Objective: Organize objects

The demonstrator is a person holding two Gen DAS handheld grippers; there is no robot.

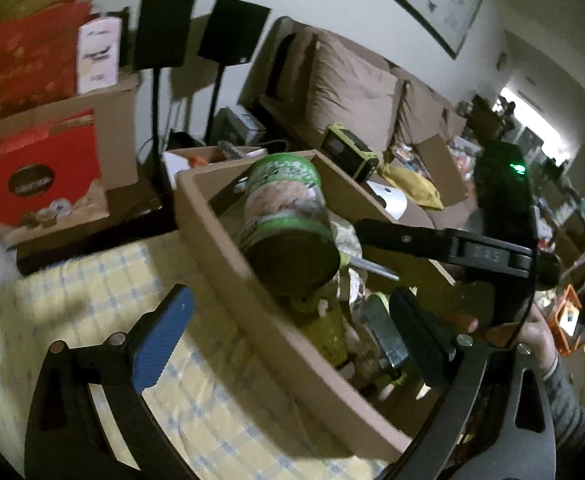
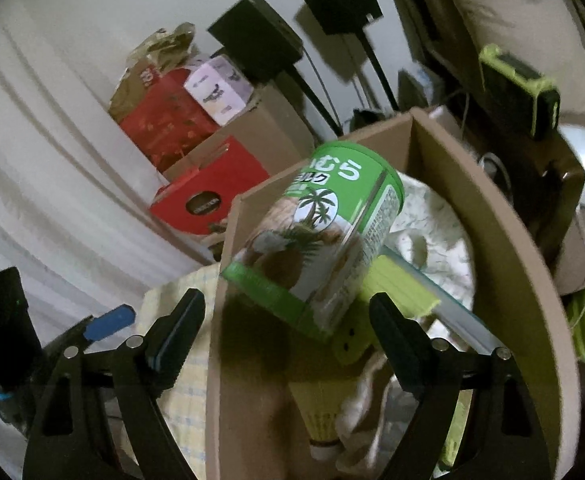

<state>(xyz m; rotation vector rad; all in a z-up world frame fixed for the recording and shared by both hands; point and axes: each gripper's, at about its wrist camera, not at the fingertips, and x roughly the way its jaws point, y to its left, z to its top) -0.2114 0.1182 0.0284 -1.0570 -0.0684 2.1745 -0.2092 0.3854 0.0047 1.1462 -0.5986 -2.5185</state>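
Right wrist view, item one: green can (image 2: 324, 236), coconut and palm label, lying tilted in the cardboard box (image 2: 504, 248), centre of frame. It rests on a yellow-green book (image 2: 408, 284) and crumpled white cloth (image 2: 436, 220). Long axis runs from lower left to upper right of the frame; the flat end with the green rim faces lower left, toward the camera, and the far end points to the box's back corner.

Item two: right gripper (image 2: 288, 332), jaws spread wide, nothing between the pads; the left finger hangs outside the box wall, the right one inside.

Item three: yellow shuttlecock (image 2: 320, 412), bottom centre, in the box below the can.

Left wrist view: left gripper (image 1: 288, 344), jaws also spread and empty, straddling the near box wall; blue pad (image 1: 160, 344) over the checked cloth (image 1: 104, 300). The same can shows at centre, dark end toward the lens.

Handling note, as judgement: to lift the can, bring both fingers inside the wall, close across its round body rather than end to end, and mind that it may roll off the book.
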